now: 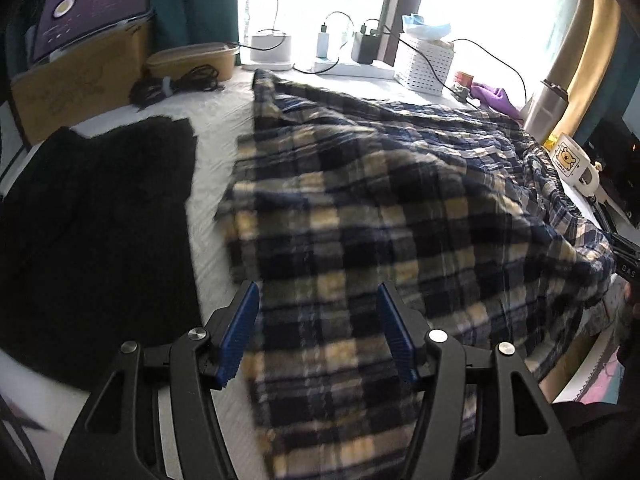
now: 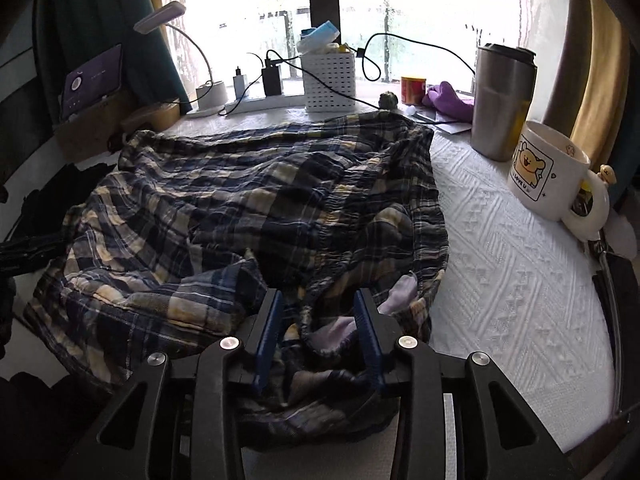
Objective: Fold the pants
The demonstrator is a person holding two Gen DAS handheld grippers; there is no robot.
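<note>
Plaid pants [image 1: 380, 200] in navy, cream and yellow lie crumpled across the white textured cover [image 2: 520, 280]. My left gripper [image 1: 318, 332] hangs low over one end of them. Its blue pads [image 1: 240, 332] stand wide apart with plaid cloth running between them, and they do not pinch it. In the right wrist view the elastic waistband end of the pants [image 2: 340, 216] faces me. My right gripper [image 2: 318, 336] straddles a bunched fold of that edge, its blue pads [image 2: 368, 332] partly drawn in, with a dark gap still beside the cloth.
A black garment [image 1: 92, 232] lies flat to the left of the pants. A bear mug [image 2: 548, 176] and a steel tumbler [image 2: 502, 100] stand at the right. A white basket [image 2: 330, 84], chargers, cables and a cardboard box [image 1: 80, 80] line the window side.
</note>
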